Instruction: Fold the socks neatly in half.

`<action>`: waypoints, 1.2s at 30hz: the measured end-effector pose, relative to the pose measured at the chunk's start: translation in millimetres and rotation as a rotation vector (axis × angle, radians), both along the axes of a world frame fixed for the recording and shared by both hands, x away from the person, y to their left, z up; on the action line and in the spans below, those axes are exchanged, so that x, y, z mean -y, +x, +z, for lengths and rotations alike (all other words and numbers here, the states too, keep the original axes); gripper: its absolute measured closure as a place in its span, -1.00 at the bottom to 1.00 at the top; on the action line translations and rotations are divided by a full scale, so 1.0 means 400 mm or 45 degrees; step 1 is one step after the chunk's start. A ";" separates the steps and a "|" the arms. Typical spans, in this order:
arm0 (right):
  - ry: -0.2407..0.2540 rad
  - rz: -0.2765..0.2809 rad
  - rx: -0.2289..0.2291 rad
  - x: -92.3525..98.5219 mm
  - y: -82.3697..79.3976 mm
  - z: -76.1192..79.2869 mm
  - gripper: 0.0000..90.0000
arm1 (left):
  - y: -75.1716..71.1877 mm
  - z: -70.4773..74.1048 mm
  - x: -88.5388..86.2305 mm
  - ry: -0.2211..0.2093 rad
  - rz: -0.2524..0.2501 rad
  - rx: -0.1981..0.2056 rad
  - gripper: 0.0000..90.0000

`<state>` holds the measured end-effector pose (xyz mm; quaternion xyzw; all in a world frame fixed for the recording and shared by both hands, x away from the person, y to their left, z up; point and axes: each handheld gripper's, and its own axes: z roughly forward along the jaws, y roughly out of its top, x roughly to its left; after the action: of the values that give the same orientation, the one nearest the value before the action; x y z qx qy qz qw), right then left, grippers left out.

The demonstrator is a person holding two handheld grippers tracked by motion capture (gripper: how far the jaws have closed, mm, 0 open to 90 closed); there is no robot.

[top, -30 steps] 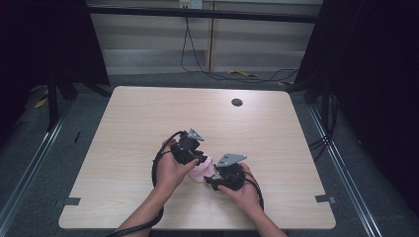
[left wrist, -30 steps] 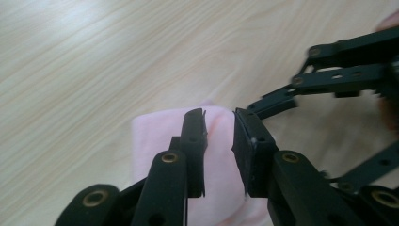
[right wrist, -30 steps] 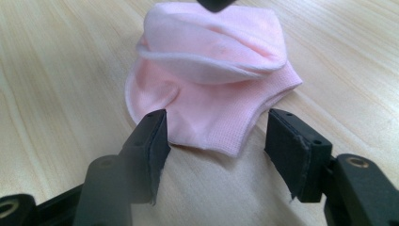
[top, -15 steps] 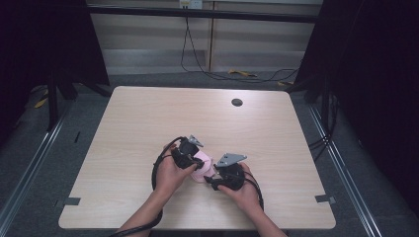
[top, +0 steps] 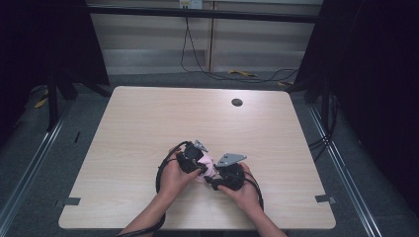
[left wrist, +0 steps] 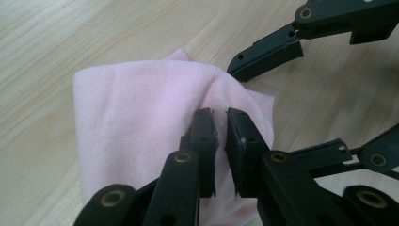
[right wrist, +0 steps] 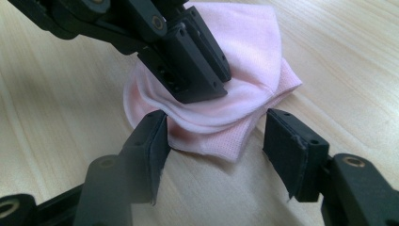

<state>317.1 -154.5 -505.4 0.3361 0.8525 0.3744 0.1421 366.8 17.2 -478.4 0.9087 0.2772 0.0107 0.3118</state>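
A small pink cloth (top: pixel 207 166) lies bunched on the wooden table (top: pixel 148 123), between the two hands. My left gripper (left wrist: pixel 220 115) points down onto it; its jaws have just been closing and now pinch a raised fold of the cloth (left wrist: pixel 131 122). In the right gripper view the left gripper (right wrist: pixel 207 84) presses into the top of the cloth (right wrist: pixel 244 42). My right gripper (right wrist: pixel 217 127) stands open, one jaw on each side of the cloth's near corner, its left pad against the edge. In the left gripper view the right gripper (left wrist: pixel 266 113) flanks the cloth's far corner.
A dark round cable hole (top: pixel 237 102) sits near the table's far edge. Black cables loop from both grippers beside the hands. Beyond the table are a grey floor, metal frame legs and loose cables (top: pixel 212 74).
My left gripper has sunk onto the pink cloth and drawn closer to the right gripper. The right gripper has kept still.
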 end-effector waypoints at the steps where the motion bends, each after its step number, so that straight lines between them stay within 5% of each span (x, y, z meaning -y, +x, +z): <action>1: 0.000 0.001 0.000 0.000 0.000 0.000 -0.10 | -0.001 0.000 0.001 0.007 -0.005 0.011 0.82; 16: -0.020 0.019 0.000 0.009 -0.010 0.034 -0.13 | -0.002 -0.003 -0.004 -0.034 0.020 -0.012 0.70; 21: -0.048 -0.032 0.023 0.020 -0.004 0.052 -0.09 | -0.005 -0.003 -0.002 -0.050 0.035 -0.010 0.67; 27: -0.074 -0.106 0.011 0.031 0.015 0.042 -0.08 | -0.002 0.002 -0.003 0.001 -0.011 0.007 0.66; 36: -0.014 -0.179 0.022 0.028 0.036 0.049 -0.11 | -0.007 -0.001 -0.003 -0.003 -0.005 0.022 0.66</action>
<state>331.5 -165.7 -485.9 0.3910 0.8276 0.3617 0.1773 363.8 18.4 -478.7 0.9088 0.2729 0.0176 0.3151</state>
